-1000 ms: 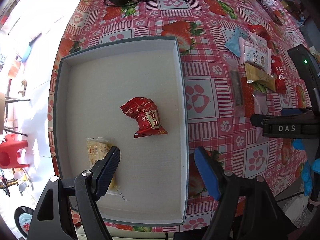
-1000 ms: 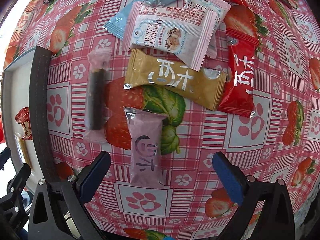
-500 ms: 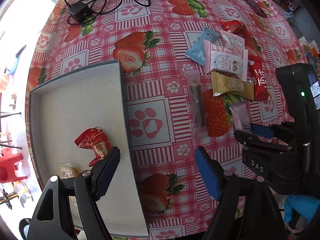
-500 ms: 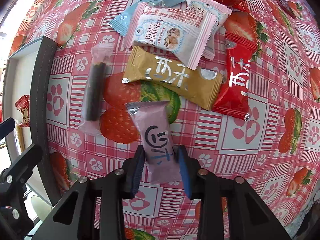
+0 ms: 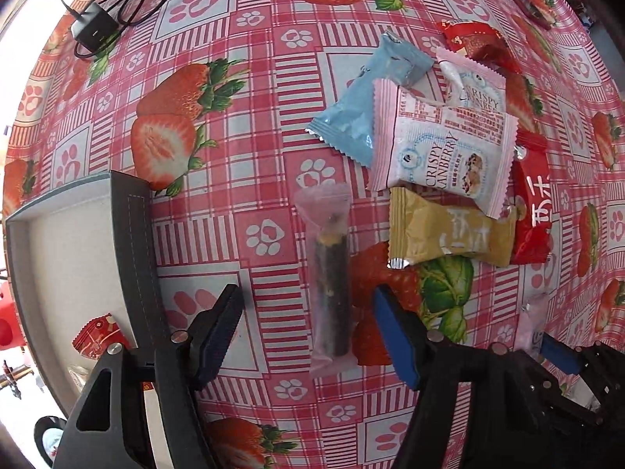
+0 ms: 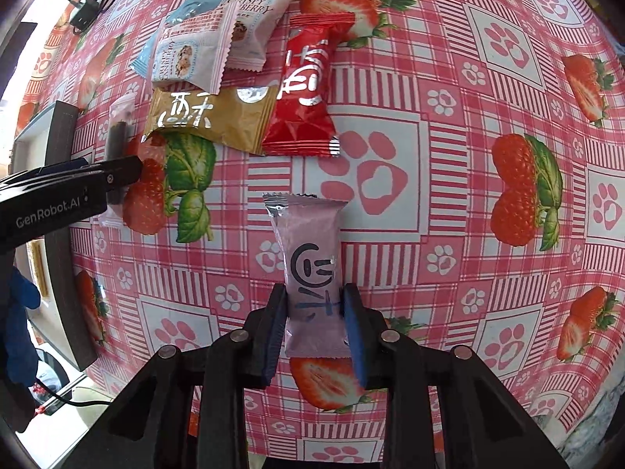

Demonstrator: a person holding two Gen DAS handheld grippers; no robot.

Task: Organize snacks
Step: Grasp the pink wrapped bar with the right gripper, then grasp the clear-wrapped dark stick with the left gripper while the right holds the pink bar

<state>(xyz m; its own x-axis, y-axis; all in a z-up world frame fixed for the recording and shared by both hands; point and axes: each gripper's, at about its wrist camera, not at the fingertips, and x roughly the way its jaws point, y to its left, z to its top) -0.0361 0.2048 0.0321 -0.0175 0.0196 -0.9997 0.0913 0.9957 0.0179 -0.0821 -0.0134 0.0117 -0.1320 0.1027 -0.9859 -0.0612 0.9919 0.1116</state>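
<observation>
My right gripper (image 6: 314,312) is shut on a pale pink snack packet (image 6: 312,269), its pads pressing both long sides, and holds it just above the tablecloth to the right of the snack pile. My left gripper (image 5: 308,332) points down over a dark stick snack in a clear wrapper (image 5: 330,285). That stick lies between the jaws, which are closing, and the pads are still apart from it. At the left is a grey tray (image 5: 133,242) with a red snack (image 5: 97,336) inside.
A pile of packets lies on the strawberry tablecloth: blue (image 5: 367,109), pink Crispy Cranberry (image 5: 441,144), gold (image 5: 441,234) and red (image 5: 533,211). A black charger with its cable (image 5: 93,27) sits at the far left. The tray's dark wall stands close to my left finger.
My left gripper moved from above the tray to the clear-wrapped stick and its jaws narrowed. My right gripper shut on the pink packet and carried it right, away from the pile.
</observation>
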